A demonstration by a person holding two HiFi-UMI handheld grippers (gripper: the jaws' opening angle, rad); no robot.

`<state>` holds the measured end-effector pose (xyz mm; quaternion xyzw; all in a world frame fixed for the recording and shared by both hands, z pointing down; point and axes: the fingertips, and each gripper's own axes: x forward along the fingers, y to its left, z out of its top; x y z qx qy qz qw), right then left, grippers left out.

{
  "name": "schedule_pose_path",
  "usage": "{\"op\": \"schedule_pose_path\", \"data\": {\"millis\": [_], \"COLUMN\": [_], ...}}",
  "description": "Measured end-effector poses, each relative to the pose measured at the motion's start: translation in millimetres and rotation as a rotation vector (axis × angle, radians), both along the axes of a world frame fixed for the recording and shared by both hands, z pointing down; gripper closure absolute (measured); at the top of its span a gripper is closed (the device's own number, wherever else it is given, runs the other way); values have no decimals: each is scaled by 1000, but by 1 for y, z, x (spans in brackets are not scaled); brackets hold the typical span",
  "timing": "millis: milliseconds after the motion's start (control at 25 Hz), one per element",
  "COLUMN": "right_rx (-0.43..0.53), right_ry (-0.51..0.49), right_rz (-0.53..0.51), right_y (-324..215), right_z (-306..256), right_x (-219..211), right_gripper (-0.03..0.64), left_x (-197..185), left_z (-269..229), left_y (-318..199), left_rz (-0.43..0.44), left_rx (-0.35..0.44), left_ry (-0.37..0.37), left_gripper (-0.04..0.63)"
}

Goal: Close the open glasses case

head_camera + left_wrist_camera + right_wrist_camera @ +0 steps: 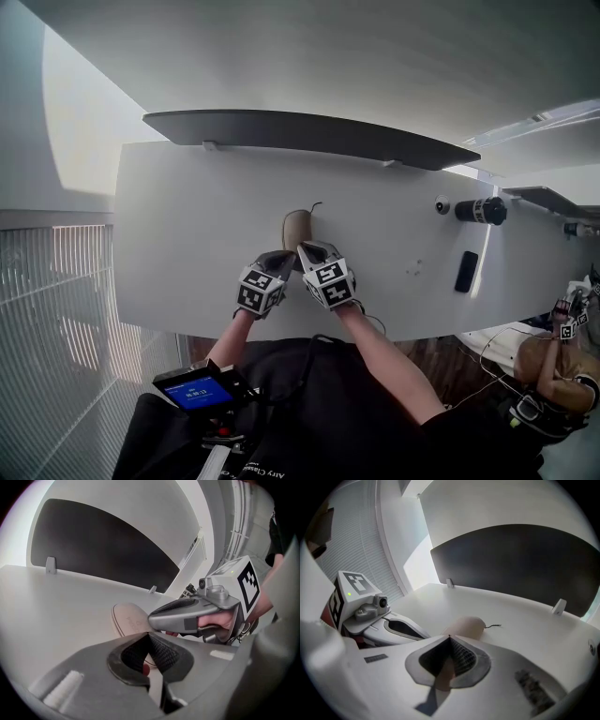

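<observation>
Glasses case (298, 228) sits mid-table (187, 206), tan oval, near end right at both tool tips. Left gripper (150, 633): jaws pinched together at the tips, nothing clamped. Right gripper (450, 637): same, tips together, tan of the case showing through the gap below them. Case looks light, with a rigid shell and a smooth skin, so it'll likely skate on the tabletop. Best bet: pin the base with one tool and press the lid's free edge down with the other.

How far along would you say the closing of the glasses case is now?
Done: the glasses case looks shut, no raised lid showing. In hand: the left gripper and right gripper, jaws together, sit at its near end. Left: confirming it latched, then withdrawing.
</observation>
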<state>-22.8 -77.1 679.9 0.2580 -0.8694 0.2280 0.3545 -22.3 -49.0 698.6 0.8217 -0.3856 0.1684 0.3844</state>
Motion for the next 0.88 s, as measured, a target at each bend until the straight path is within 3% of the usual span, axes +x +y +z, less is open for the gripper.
{"op": "schedule_pose_path", "data": {"millis": [880], "right_rx": [12], "right_ry": [-2], "right_rz": [-10], "right_y": [0], "right_z": [0], "right_x": [0], "right_gripper": [611], "left_x": [0], "left_z": [0], "left_y": [-1], "left_rz": [-11], "left_rx": [-16], "left_ry": [11], "left_gripper": [589]}}
